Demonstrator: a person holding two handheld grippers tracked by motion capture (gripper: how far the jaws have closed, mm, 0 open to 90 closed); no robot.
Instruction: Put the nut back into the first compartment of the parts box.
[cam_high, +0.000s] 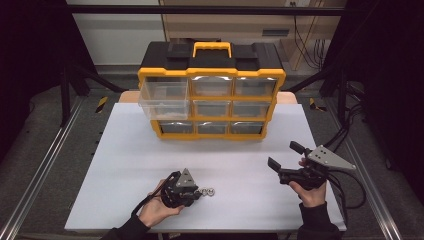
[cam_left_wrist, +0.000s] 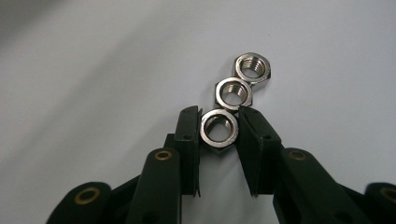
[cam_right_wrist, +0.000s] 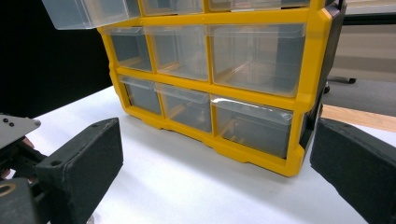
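Left gripper (cam_left_wrist: 219, 122) is closed most of the way around the nearest hex nut (cam_left_wrist: 219, 130), at the lower centre of its own view; both black jaws sit against opposite sides of the nut, so it looks gripped, or all but gripped, on the white table (cam_left_wrist: 93, 70). No earlier frame bears on this, so only the contact itself can be reported. In the high view the left gripper (cam_high: 197, 192) is low and left of centre, with the nuts just right of it.

That nut is small, bright steel: rigid, dense for its size, and smooth enough to slip or twist out if pinched on its corners. Its flat side faces are the place to hold, low down near the table, squarely across two opposite flats. Nothing about it is fragile.

Two more nuts trail up and right of it: a second nut (cam_left_wrist: 233, 93) touching or nearly touching the first, and a third nut (cam_left_wrist: 252, 68) against that one. They may get nudged when the first lifts.

Right gripper (cam_high: 284, 160) hangs at the lower right of the high view, jaws wide apart and holding nothing.

At upper centre stands the yellow and black organizer (cam_high: 210, 75), its top left drawer (cam_high: 164, 98) pulled out.

No brand, label or writing is legible anywhere.
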